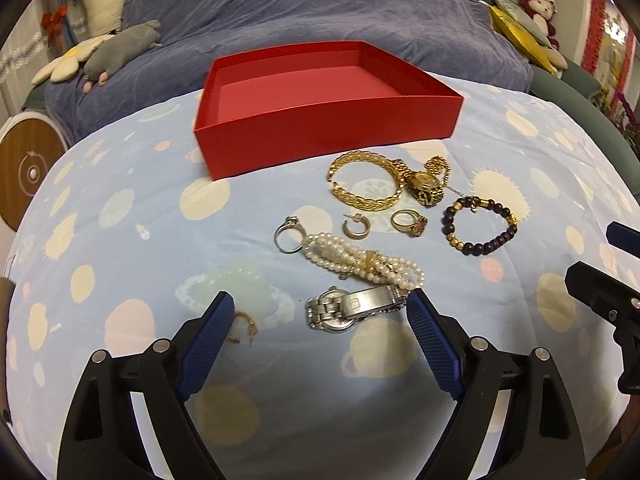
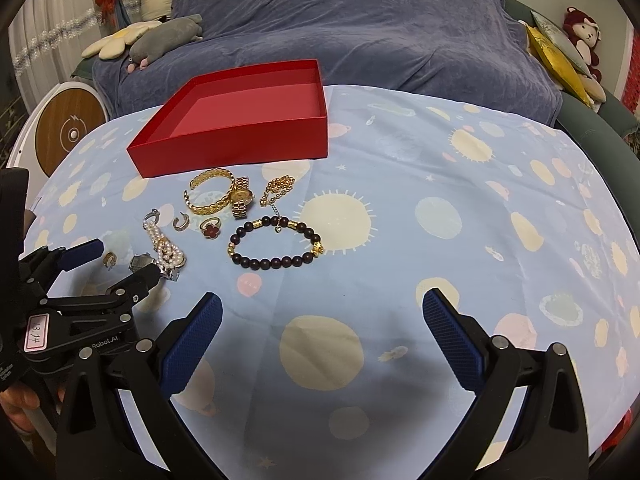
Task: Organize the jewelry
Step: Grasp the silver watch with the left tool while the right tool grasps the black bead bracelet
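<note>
While hovering low over the planet-print sheet (image 1: 120, 240), left gripper (image 1: 320, 312) spread wide, nothing pinched, blue pads (image 1: 432, 344) straddling the silver watch (image 1: 352, 308) lying right up front. Looks lined up for that one first, probably since it's the closest piece. Small gold earring (image 1: 242, 326) just beside the left pad, outside the grab zone.

Right gripper (image 2: 322, 316) also wide apart and empty, parked over bare sheet, well apart from the pile. Guessing on standby so as not to crowd the other hand.

Bit further out: pearl bracelet (image 1: 360, 260) touching the watch band, so could get dragged along if the pinch lands sloppy. Then silver ring (image 1: 288, 236), gold hoop earring (image 1: 355, 227), gold ring with a red stone (image 1: 410, 222), and dark beaded bracelet (image 1: 480, 226) off to the right. Past those, gold woven bangle (image 1: 366, 186) leaning against a gold watch (image 1: 424, 184), with a gold chain (image 1: 438, 166) bunched behind.

Furthest back, red box (image 1: 320, 144), open top, totally empty, sitting right behind the jewelry. Handy spot, short trip for each piece. Nothing sorted yet, so very early days.
</note>
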`<state>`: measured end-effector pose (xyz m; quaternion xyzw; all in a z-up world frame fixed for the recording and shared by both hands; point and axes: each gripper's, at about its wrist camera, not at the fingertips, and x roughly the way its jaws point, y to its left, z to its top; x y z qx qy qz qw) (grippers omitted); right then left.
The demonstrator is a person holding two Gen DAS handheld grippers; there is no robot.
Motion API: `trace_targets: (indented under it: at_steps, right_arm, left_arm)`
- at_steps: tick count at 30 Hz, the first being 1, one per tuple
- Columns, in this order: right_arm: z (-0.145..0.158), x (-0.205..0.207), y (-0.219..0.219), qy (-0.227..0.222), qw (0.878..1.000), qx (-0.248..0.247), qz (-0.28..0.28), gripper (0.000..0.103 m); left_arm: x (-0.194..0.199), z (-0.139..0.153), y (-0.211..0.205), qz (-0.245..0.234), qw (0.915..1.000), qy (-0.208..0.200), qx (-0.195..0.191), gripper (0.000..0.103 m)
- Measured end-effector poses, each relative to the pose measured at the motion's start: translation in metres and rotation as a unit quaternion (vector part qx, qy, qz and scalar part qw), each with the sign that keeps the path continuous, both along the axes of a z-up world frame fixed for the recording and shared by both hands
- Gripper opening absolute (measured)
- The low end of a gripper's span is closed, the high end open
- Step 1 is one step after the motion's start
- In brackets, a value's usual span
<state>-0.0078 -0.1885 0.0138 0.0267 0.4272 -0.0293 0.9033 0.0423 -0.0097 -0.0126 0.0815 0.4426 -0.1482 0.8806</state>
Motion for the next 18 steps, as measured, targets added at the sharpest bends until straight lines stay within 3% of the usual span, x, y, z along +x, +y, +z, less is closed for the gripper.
trace_targets:
  at_steps: [3,8,11,18]
  right_arm:
    - [-0.001,-0.001,-0.007,0.003,1.0,0.002,-0.006,0.098]
    - [-0.004,0.0,-0.014,0.009,1.0,0.008,-0.009,0.098]
    - [-0.004,0.002,-0.015,0.01,1.0,0.012,-0.009,0.098]
    - [-0.008,0.01,-0.011,0.022,1.0,0.022,0.001,0.098]
  left_arm:
    - [0.002,-0.002,-0.005,-0.025,0.9997,-0.002,-0.002,0.073]
    - [-0.003,-0.009,-0.019,-0.053,0.9985,-0.01,0.005,0.049]
    - [-0.006,-0.008,-0.02,-0.067,0.9977,-0.005,-0.008,0.024]
    - [-0.015,0.001,-0.016,-0.063,0.9967,0.011,-0.05,0.023]
